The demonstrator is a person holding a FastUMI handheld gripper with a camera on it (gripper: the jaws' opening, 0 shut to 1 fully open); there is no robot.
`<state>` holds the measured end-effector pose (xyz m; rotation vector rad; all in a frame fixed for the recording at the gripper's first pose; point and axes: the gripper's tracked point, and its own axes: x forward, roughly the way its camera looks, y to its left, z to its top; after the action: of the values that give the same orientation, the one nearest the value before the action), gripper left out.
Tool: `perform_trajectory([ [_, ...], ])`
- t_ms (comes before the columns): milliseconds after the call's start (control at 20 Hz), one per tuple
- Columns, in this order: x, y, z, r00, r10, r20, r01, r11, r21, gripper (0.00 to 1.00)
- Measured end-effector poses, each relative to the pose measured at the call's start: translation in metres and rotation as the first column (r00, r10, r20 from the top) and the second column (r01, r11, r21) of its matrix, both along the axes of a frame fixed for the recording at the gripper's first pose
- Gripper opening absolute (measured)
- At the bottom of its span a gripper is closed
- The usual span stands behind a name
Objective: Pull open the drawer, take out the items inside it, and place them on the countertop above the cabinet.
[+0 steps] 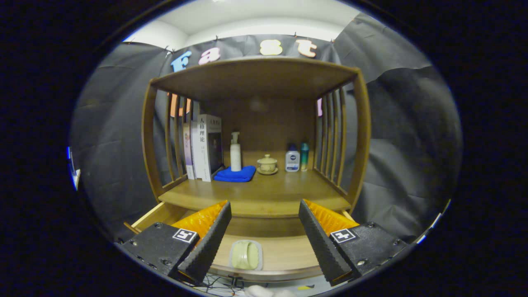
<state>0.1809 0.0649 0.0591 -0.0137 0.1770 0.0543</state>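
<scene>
The drawer [284,251] stands pulled out below the wooden countertop [264,194]. A pale green soap in a clear dish [246,255] lies on the drawer floor, between my two fingers and below them. My gripper [264,214] hangs open above the drawer, fingers wide apart, holding nothing. Its fingertips reach about level with the countertop's front edge.
On the countertop stand books [204,146] at the left, a white pump bottle [235,152] on a folded blue cloth [236,174], a small lidded ceramic pot [267,164], and two bottles [297,159]. Slatted side walls [330,136] and a shelf top [255,76] enclose it.
</scene>
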Motion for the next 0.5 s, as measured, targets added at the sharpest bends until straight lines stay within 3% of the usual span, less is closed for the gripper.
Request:
perform_trajectory([
  [200, 0.040, 0.018, -0.037, 0.963, 0.037, -0.267, -0.035, 0.999, 0.010, 1.00],
  [300, 0.050, 0.023, -0.069, 0.908, 0.038, -0.417, -0.051, 0.999, -0.019, 1.00],
  [500, 0.049, 0.032, -0.129, 0.761, 0.042, -0.648, -0.107, 0.992, -0.061, 0.98],
])
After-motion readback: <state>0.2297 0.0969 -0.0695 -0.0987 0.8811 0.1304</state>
